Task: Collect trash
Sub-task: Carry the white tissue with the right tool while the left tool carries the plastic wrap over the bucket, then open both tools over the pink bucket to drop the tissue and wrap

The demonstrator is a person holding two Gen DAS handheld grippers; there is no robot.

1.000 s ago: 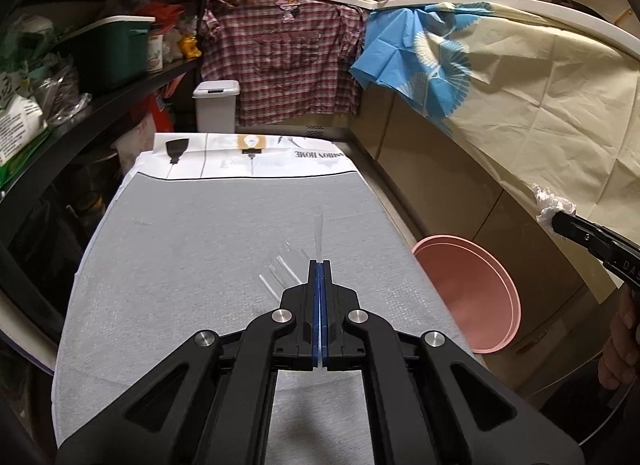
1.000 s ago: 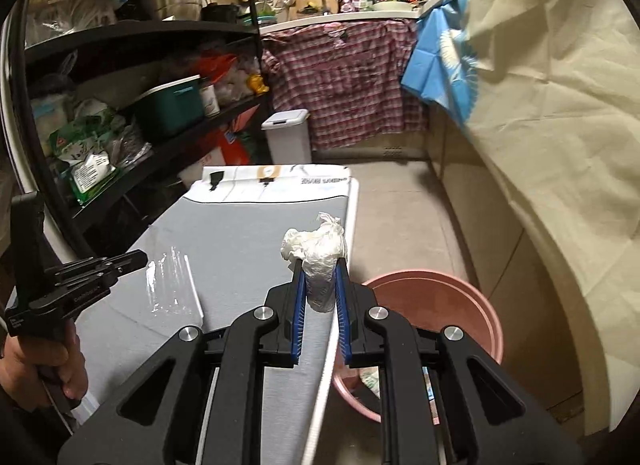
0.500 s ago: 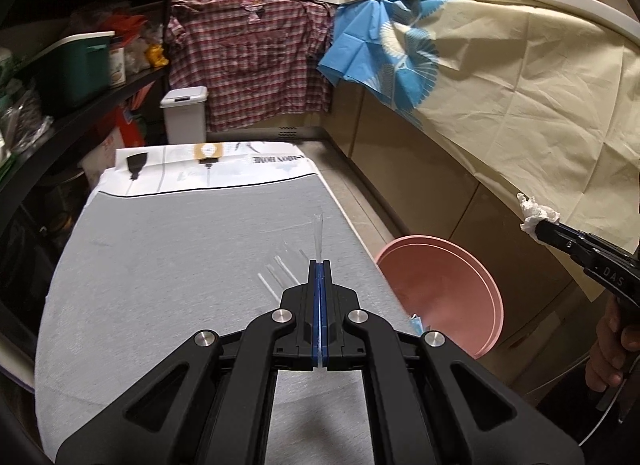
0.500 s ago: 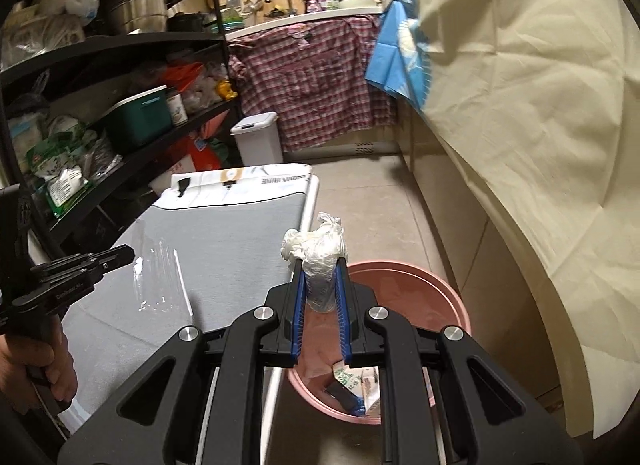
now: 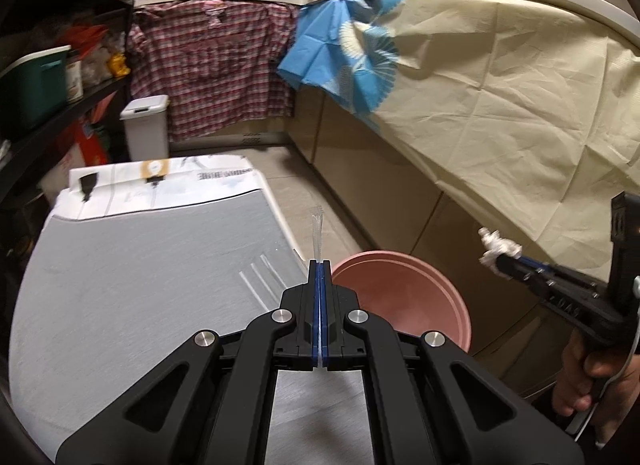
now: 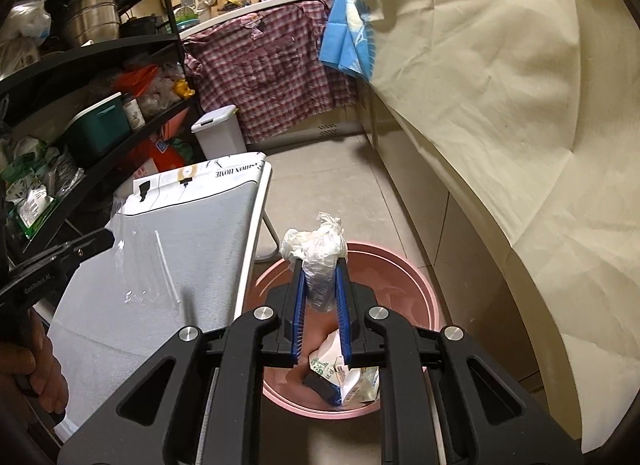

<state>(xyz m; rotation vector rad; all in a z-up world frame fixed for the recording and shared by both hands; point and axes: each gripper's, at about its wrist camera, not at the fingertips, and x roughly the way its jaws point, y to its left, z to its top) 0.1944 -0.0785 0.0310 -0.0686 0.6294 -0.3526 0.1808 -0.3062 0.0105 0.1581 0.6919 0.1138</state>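
Our right tool [image 6: 320, 265] is clamped on a crumpled white tissue wad [image 6: 316, 253], soft and wrinkled, bulging out between the blue ribbed pads [image 6: 297, 305], and we hold it right above the round pink plastic bin [image 6: 416, 289] on the tiled floor. Down inside that smooth bin lie a green-and-white printed carton [image 6: 344, 377] and something dark that we cannot make out. Our left tool [image 5: 320, 265] has its jaws pinched together on a thin clear plastic wrapper [image 5: 316, 233], glossy and see-through, which sticks up past the tips and hangs over the right edge of the long table [image 5: 140, 273] with its grey woven cover. From the left wrist view the bin sits just beside that table edge, with the tissue-holding tool off to the right of it.
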